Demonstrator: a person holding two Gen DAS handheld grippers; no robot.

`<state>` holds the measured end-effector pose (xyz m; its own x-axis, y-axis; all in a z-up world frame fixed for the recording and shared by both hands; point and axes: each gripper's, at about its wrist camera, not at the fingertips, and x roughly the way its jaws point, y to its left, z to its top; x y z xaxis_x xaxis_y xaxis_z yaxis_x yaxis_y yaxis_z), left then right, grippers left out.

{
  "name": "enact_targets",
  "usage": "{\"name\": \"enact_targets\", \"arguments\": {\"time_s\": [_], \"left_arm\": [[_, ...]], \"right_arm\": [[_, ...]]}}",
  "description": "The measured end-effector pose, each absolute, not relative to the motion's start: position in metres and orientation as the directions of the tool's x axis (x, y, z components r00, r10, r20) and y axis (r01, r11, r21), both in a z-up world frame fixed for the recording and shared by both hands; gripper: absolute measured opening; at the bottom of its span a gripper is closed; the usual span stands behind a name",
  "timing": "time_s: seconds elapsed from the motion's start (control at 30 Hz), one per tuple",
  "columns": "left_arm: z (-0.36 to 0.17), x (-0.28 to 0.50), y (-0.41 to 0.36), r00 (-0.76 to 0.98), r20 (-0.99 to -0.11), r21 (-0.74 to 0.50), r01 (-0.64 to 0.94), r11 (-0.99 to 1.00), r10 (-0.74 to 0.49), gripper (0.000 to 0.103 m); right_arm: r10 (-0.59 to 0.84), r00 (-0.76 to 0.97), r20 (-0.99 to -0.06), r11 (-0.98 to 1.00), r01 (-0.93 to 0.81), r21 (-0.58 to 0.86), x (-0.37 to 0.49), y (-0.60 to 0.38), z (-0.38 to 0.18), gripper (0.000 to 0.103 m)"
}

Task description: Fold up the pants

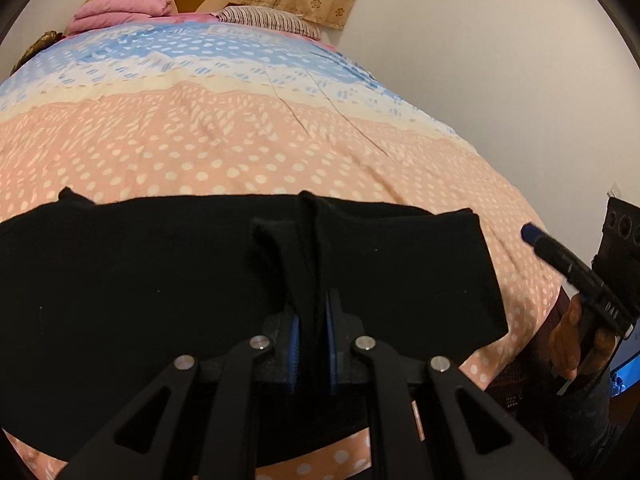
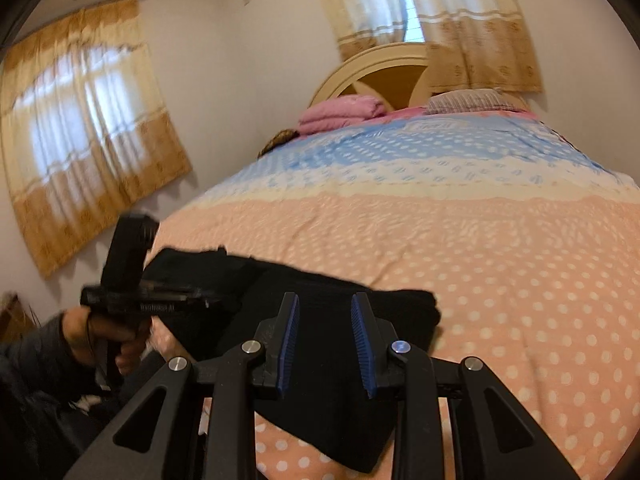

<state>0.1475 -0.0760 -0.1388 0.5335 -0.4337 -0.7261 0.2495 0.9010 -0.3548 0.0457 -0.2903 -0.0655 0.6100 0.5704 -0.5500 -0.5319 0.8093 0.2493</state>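
Two grippers work over black pants [image 1: 160, 264] spread across the near end of a bed, on a polka-dot bedspread [image 1: 248, 148] that runs from pink to blue toward the headboard [image 2: 384, 68]. The left gripper [image 1: 313, 320] has its blue pads pinched together on a raised ridge of the dark fabric — a bunched fold stands up between them, near the middle of the garment. The right gripper [image 2: 325, 340] hovers above the pants' right-hand end with its fingers apart and nothing between them; the cloth lies below it, untouched. Seen from the left wrist, that same right gripper sits off beside the garment's edge, held in a hand [image 1: 576, 340]. By the look of it, the step in hand is securing both grasp points before a fold — one side is caught, the other not yet. Next, the right fingers probably need to come down onto the edge and clamp, so that both hands can lift evenly and carry the cloth over itself.
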Motion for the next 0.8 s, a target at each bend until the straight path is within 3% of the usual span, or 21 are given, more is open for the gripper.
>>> {"name": "enact_targets", "arguments": {"time_s": [0.23,0.3,0.47,0.57,0.6,0.8], "left_arm": [[-0.144,0.148,-0.074,0.54,-0.725,-0.346,0.251,0.904,-0.427,0.013],[-0.145,0.147,-0.074,0.546,-0.728,-0.329,0.253,0.91,-0.415,0.019],[-0.144,0.141,-0.076,0.576,-0.725,-0.269,0.268,0.925,-0.378,0.028],[-0.137,0.135,-0.065,0.622,-0.718,-0.202,0.243,0.949,-0.312,0.055],[-0.135,0.132,-0.059,0.637,-0.71,-0.188,0.238,0.953,-0.299,0.06],[-0.13,0.118,-0.011,0.667,-0.698,-0.17,0.199,0.965,-0.261,0.06]], "right_arm": [[0.487,0.574,-0.658,0.86,-0.449,0.244,0.065,-0.291,-0.1,0.029],[0.449,0.545,-0.709,0.876,-0.426,0.227,0.073,-0.29,-0.116,0.029],[0.423,0.587,-0.691,0.883,-0.437,0.169,0.065,-0.285,-0.107,0.029],[0.416,0.61,-0.675,0.884,-0.445,0.142,0.058,-0.277,-0.097,0.03],[0.43,0.614,-0.662,0.875,-0.463,0.14,0.053,-0.272,-0.093,0.03],[0.491,0.594,-0.638,0.827,-0.547,0.128,0.041,-0.228,-0.083,0.03]]}}
